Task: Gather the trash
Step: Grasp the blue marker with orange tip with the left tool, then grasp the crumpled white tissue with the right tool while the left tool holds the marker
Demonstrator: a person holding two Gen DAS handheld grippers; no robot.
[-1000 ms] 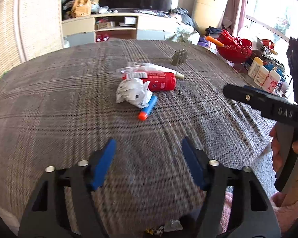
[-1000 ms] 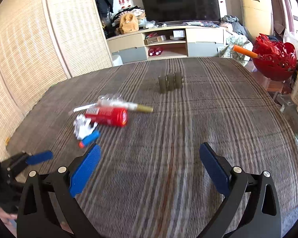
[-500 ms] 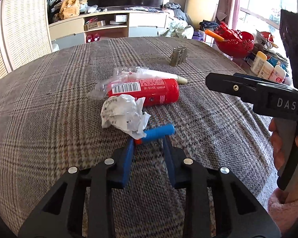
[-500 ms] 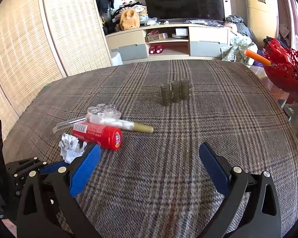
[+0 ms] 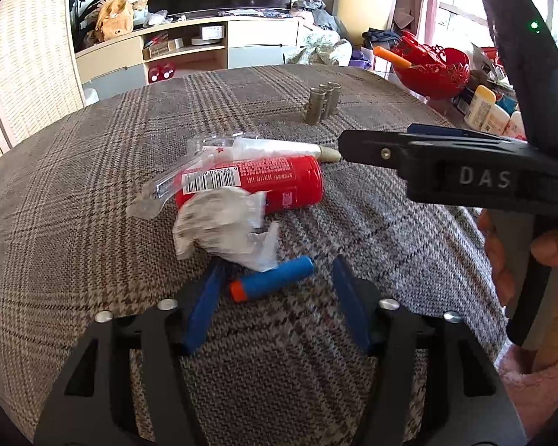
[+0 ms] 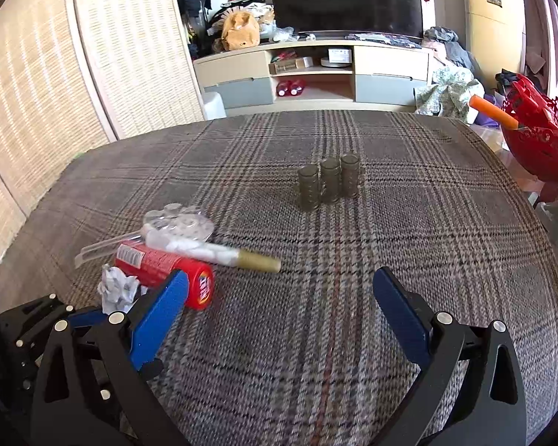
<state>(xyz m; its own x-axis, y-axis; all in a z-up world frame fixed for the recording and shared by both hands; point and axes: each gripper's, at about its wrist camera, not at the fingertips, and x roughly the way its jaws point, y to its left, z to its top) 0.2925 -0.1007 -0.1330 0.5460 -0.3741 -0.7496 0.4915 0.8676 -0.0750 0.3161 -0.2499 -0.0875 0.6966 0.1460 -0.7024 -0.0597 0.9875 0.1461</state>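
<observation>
Left tool [image 5: 275, 278] astride the blue foam dart [image 5: 273, 278], its jaws apart.
Jaws have just been opening, dart between them untouched; I'd settle lower and squeeze across its middle, clear of the crumpled paper [image 5: 223, 228] just ahead; right tool [image 6: 279, 308] stands wide, empty.

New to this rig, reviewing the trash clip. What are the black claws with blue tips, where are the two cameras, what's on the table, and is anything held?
No robot here: a person holds a hand-held two-finger gripper in each hand, with a fisheye camera on each looking along its fingers. One picture is from the left gripper, the other from the right gripper. On the plaid tablecloth lie a red can, crumpled paper, a blue foam dart, clear plastic packaging, a gold-capped tube and three small cylinders. The left jaws have just been opening and straddle the dart without gripping it; the right gripper is open, empty.
</observation>
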